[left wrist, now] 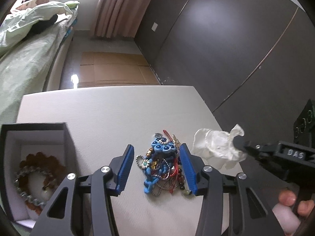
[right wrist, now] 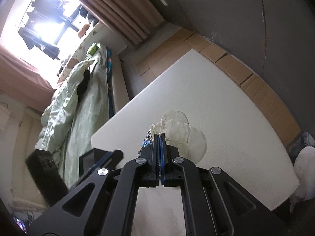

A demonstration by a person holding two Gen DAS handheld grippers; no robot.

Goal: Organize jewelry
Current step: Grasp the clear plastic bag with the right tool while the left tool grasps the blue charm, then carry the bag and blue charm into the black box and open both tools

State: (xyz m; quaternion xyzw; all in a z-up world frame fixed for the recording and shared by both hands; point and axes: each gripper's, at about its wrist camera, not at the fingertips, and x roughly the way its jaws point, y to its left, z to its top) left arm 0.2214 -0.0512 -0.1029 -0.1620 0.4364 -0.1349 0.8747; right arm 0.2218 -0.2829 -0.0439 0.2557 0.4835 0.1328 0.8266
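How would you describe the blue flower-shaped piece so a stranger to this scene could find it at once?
Start at the white table and find the tangled jewelry pile between the open fingers of the left hand-held gripper. The blue flower piece lies at the pile's far end. Its ring of round blue petals around pale beads sets it apart from the chains and red cords.

bedroom background, both wrist views
pale green bedding on bed; pink curtain; flattened cardboard beside dark wall.

Blue flower piece with red cords sits between the blue finger pads. White crinkly bag to their right, brown scrunchie in the black box left.
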